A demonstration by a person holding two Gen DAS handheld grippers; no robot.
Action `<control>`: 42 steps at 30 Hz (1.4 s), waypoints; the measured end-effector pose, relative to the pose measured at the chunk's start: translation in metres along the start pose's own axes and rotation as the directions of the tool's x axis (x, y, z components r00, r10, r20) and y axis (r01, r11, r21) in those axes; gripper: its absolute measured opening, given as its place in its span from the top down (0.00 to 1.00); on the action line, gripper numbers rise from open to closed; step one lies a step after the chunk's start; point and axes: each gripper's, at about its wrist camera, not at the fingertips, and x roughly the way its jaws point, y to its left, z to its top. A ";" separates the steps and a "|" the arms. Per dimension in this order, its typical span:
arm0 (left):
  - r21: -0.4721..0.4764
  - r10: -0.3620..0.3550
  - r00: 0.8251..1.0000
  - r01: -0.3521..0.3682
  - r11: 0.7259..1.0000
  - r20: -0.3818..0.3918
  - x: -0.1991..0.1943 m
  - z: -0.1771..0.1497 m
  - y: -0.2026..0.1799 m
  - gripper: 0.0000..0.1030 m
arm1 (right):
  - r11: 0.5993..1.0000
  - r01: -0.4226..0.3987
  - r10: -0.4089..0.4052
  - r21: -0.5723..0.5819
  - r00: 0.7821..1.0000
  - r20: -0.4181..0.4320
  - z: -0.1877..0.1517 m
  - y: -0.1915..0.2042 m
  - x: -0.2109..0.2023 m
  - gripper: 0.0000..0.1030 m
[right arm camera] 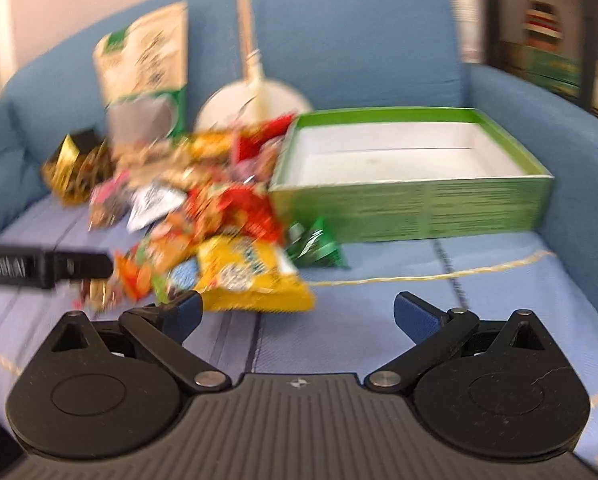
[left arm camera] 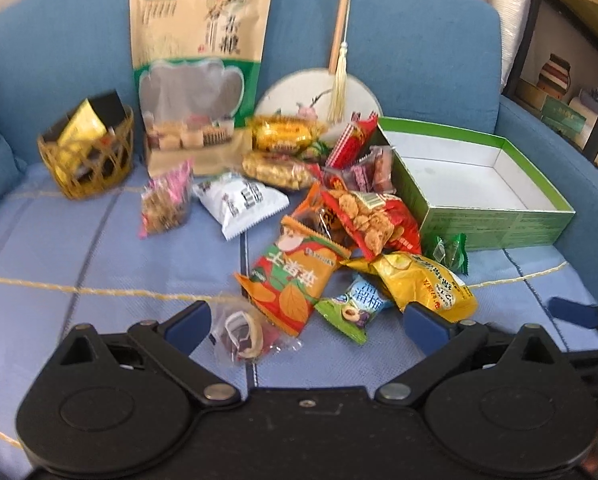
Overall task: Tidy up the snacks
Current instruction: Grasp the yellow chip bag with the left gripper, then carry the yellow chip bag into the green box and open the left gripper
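Observation:
A heap of snack packets lies on the blue sofa seat: an orange packet (left arm camera: 295, 276), a yellow packet (left arm camera: 423, 280) (right arm camera: 251, 272), a red cracker packet (left arm camera: 373, 220), a white packet (left arm camera: 239, 202) and a clear packet (left arm camera: 243, 334). An open green box (left arm camera: 495, 216) (right arm camera: 411, 204) with a bare white inside sits to their right. My left gripper (left arm camera: 305, 322) is open, low in front of the heap, with the clear packet between its fingers. My right gripper (right arm camera: 297, 316) is open over bare cushion, its left finger beside the yellow packet. The right wrist view is blurred.
A woven basket (left arm camera: 87, 160) with small boxes stands at the left. A tall beige pouch (left arm camera: 199, 60) and a round fan (left arm camera: 319, 96) lean on the sofa back. A small green packet (left arm camera: 451, 252) lies by the box. Shelves (left arm camera: 571, 60) stand at the right.

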 end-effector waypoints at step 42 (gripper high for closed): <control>0.040 -0.382 0.924 0.382 0.923 -0.008 0.031 0.063 -0.067 0.66 | 0.976 -0.138 0.175 -0.169 0.957 0.230 0.017 -0.001 -0.028 0.20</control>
